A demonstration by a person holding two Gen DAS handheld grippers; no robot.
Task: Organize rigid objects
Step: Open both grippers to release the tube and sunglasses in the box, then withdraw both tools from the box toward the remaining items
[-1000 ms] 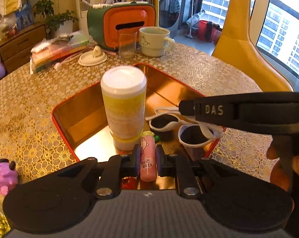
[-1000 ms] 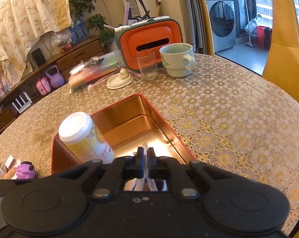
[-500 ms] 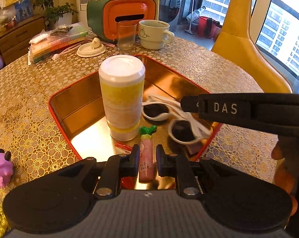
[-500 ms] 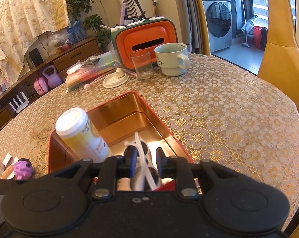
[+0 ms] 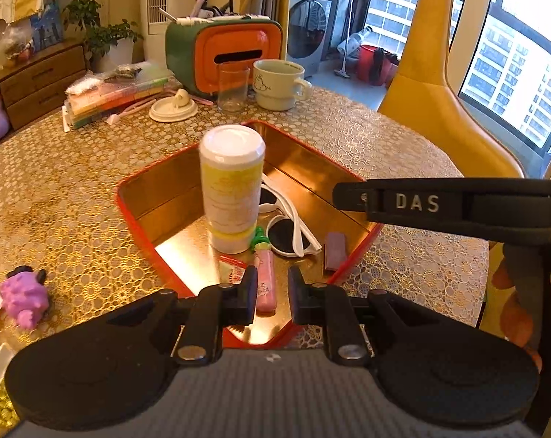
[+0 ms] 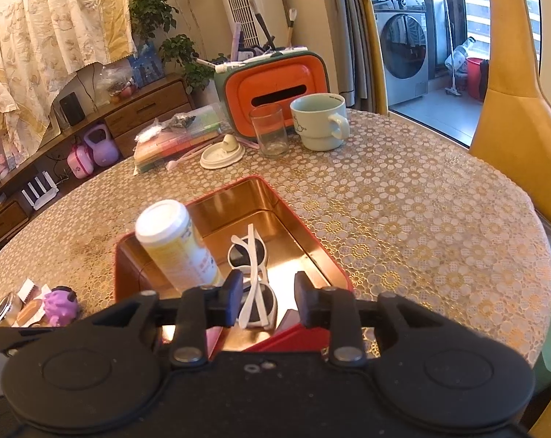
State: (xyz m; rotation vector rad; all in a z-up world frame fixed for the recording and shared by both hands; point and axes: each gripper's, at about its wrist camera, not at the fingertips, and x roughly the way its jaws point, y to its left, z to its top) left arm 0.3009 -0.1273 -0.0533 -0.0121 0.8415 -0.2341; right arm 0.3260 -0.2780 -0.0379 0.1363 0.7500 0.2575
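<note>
Filling up nicely: the red tin holds the yellow bottle, white sunglasses and pink tube. Purple toy waits on the table, near left. Left gripper gapes above the tube, untouching; right gripper gapes wide above the sunglasses, empty.

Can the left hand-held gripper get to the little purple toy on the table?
Probably yes. The purple toy sits out on the tablecloth, outside the red tin, left of the left hand-held gripper. Its jaws are open and empty, and nothing stands between them and the toy.
</note>
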